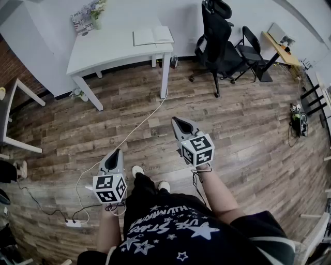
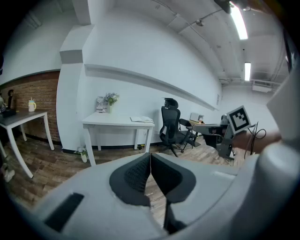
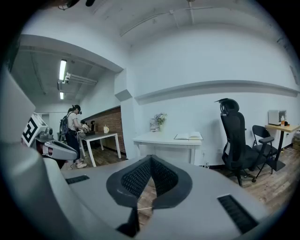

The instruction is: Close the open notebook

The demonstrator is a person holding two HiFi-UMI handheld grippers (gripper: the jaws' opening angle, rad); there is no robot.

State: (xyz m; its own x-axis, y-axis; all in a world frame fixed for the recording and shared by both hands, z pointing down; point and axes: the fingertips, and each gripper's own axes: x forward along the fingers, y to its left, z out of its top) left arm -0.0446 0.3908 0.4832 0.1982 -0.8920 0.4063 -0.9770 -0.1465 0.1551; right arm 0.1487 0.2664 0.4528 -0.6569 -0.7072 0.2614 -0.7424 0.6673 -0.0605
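The open notebook (image 1: 153, 36) lies flat on the right end of a white table (image 1: 111, 49) far across the room; it also shows as the notebook (image 2: 142, 119) and the notebook (image 3: 189, 136). My left gripper (image 1: 117, 152) hangs over the wooden floor at lower left, jaws tip to tip with nothing between them (image 2: 150, 155). My right gripper (image 1: 174, 119) is a little ahead of it, also shut and empty (image 3: 150, 158). Both are well short of the table.
A black office chair (image 1: 217, 39) stands right of the table, with a wooden desk (image 1: 279, 47) beyond. A vase of flowers (image 1: 96, 15) sits at the table's back. A white cable (image 1: 135, 128) runs over the floor to a power strip (image 1: 73, 223). A person (image 3: 72, 136) stands at a far table.
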